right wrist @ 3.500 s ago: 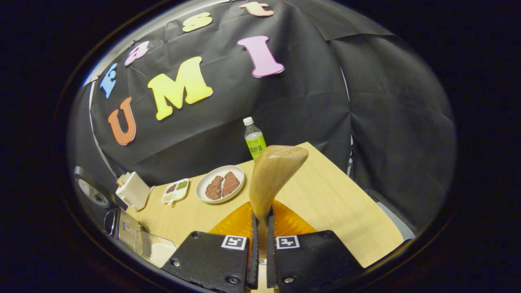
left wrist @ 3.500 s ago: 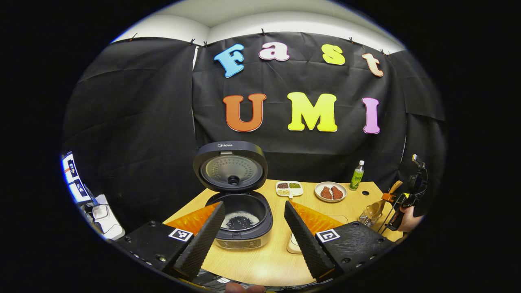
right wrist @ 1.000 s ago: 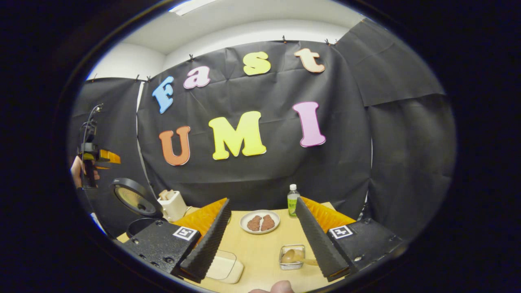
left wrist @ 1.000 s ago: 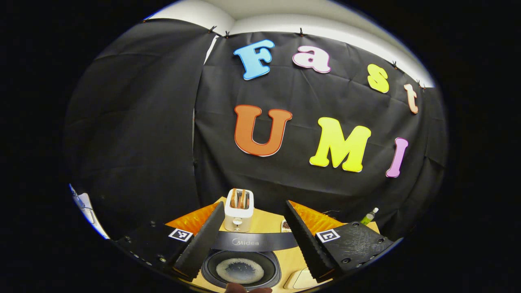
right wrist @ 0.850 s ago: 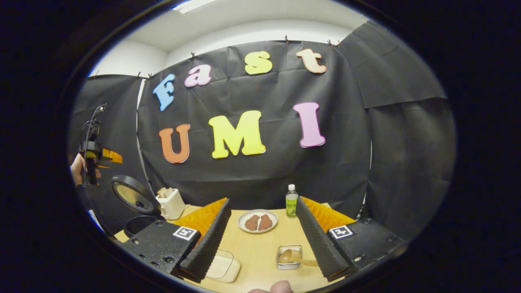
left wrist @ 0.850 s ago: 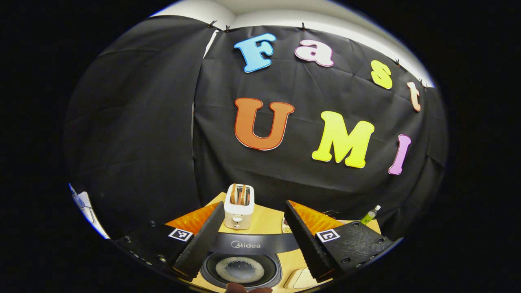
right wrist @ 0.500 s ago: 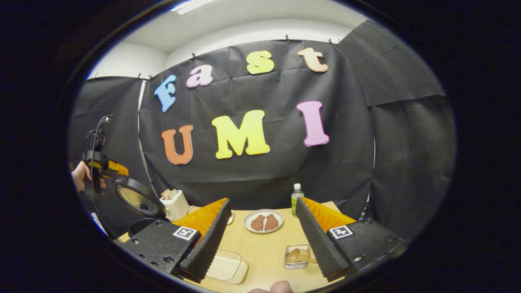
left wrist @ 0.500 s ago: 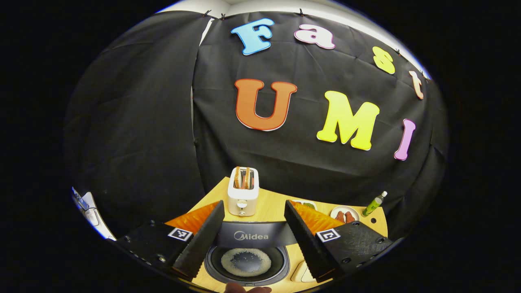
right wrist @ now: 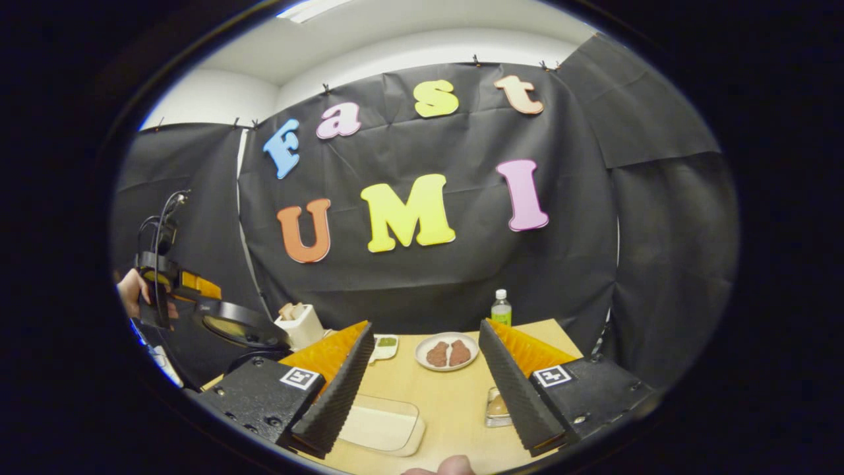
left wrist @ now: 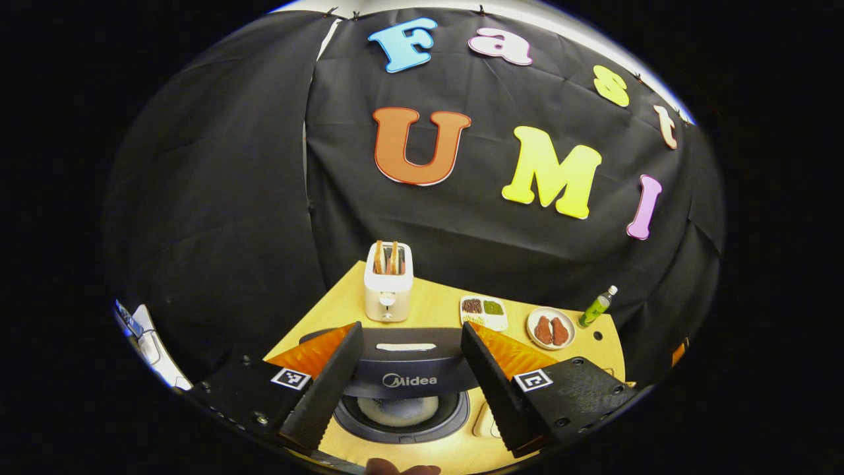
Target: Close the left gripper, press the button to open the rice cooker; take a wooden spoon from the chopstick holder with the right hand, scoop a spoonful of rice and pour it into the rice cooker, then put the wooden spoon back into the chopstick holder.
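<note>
One rice cooker (left wrist: 402, 389) at near left of the desk (left wrist: 435, 310), lid tipped partway over rice in the pot. One wooden spoon (right wrist: 499, 404), apparently back in its holder, near right. Left hand-held gripper (left wrist: 403, 386) and right hand-held gripper (right wrist: 422, 382): both spread, empty. Task looks essentially done. One toaster (left wrist: 388, 282), one bottle (right wrist: 501, 308), one plate (right wrist: 446, 353).

A staged recording booth: black cloth wall (right wrist: 428, 284) is hanging behind a table (right wrist: 448, 389) carrying toaster (left wrist: 388, 282) and food.
</note>
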Motion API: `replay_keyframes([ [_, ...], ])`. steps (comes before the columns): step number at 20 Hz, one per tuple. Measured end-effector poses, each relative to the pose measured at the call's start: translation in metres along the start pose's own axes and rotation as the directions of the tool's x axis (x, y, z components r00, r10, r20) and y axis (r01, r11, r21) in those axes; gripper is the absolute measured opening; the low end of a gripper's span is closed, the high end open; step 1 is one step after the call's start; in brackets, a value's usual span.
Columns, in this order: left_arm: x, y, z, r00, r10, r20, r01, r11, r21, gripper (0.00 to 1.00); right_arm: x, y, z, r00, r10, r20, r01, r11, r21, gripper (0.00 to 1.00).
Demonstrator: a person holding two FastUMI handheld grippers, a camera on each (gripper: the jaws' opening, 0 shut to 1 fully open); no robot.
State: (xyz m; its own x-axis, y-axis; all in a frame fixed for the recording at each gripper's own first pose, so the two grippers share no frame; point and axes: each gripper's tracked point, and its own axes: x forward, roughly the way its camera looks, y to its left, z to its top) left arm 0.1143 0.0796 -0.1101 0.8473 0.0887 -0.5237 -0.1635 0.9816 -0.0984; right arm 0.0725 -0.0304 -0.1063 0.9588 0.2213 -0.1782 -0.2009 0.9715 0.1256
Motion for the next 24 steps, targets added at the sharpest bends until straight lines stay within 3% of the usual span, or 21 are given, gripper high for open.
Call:
replay_keyframes([
  [6,-0.014,-0.002,-0.066,0.995,-0.015,-0.104,0.014,1.0,-0.014,0.97,-0.016,0.011,-0.013,1.0,0.014,-0.02,-0.014,1.0,-0.006,1.0],
  [12,-0.018,0.0,-0.099,0.989,-0.005,-0.15,0.0,0.999,-0.033,0.97,-0.019,0.001,-0.017,1.0,0.0,-0.03,0.0,1.0,0.017,1.0],
  [22,-0.002,0.004,-0.163,0.951,0.015,-0.307,-0.042,0.996,-0.083,0.96,-0.017,-0.003,-0.018,0.999,0.016,-0.037,-0.015,1.0,0.011,1.0],
  [23,0.0,0.004,-0.166,0.948,0.019,-0.319,-0.049,0.995,-0.087,1.0,-0.015,-0.004,-0.019,0.999,0.017,-0.039,-0.016,1.0,0.015,1.0],
  [24,0.0,0.005,-0.171,0.943,0.029,-0.333,-0.06,0.995,-0.083,0.96,-0.014,-0.005,-0.019,0.999,0.018,-0.04,-0.018,1.0,0.019,1.0],
])
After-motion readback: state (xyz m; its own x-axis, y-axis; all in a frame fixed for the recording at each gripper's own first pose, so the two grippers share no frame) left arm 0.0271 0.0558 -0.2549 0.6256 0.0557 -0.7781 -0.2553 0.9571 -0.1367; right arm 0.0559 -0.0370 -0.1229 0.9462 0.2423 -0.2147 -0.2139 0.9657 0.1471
